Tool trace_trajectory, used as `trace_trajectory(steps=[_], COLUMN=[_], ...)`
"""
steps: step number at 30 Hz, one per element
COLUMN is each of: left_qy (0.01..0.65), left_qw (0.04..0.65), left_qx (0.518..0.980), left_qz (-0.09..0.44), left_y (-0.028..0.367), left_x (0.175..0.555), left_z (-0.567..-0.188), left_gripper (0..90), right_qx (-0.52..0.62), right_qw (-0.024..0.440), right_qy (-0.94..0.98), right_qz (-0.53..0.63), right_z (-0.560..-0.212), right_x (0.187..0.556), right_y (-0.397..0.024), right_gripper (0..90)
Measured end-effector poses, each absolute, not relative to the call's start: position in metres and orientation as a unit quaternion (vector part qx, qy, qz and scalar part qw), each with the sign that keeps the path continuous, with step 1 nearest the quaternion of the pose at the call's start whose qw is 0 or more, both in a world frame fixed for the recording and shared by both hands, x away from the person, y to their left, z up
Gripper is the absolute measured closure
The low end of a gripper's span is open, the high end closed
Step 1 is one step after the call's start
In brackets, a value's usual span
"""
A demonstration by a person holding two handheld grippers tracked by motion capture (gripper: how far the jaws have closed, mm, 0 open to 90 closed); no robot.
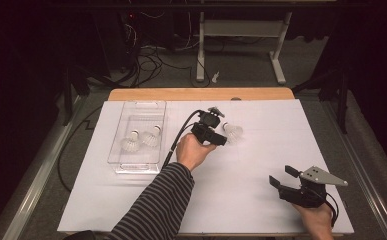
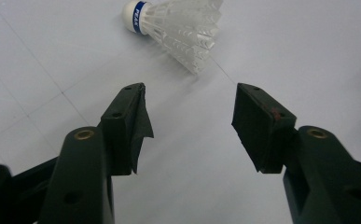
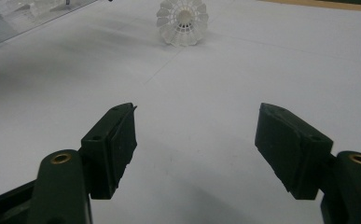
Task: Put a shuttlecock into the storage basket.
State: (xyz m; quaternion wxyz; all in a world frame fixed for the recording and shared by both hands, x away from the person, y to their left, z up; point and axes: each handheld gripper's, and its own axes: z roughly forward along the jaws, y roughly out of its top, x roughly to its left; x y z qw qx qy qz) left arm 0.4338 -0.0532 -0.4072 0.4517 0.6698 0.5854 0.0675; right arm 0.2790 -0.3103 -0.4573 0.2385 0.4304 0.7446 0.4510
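Left gripper (image 1: pixel 224 136), jaws spread wide and holding nothing, hovers just short of the loose shuttlecock (image 1: pixel 233 132) lying on its side on the white table sheet (image 1: pixel 251 165), right of the clear tray (image 1: pixel 116 150) (two shuttlecocks (image 1: pixel 141 139) already lie inside). The step in hand appears to be the approach. Next move, by judgement: advance until the feathered skirt sits between the pads, then close gently. Right gripper (image 1: pixel 281 179) rests open and empty near the table's front edge.

Shuttlecock (image 2: pixel 178 28) at 12 o'clock: blue band round the cork base reads "PEAK", printed sideways. No other readable text.
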Motion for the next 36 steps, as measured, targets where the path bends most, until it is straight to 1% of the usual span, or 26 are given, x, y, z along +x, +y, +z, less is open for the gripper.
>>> trace_trajectory(steps=[25,36], left_qy=[0.594,0.618], left_qw=[0.413,0.404], left_qx=[0.688,0.673], left_qz=[0.055,0.05], left_y=[-0.085,-0.086], left_x=[0.459,0.472], left_z=[-0.414,-0.424], left_gripper=[47.8,49.0], right_qx=[0.428,0.428], right_qw=[0.236,0.235], right_qy=[0.747,0.748], right_qz=[0.451,0.45], right_z=[-0.458,-0.458], right_x=[0.28,0.28], right_y=[-0.308,-0.308], right_gripper=[30.0,30.0])
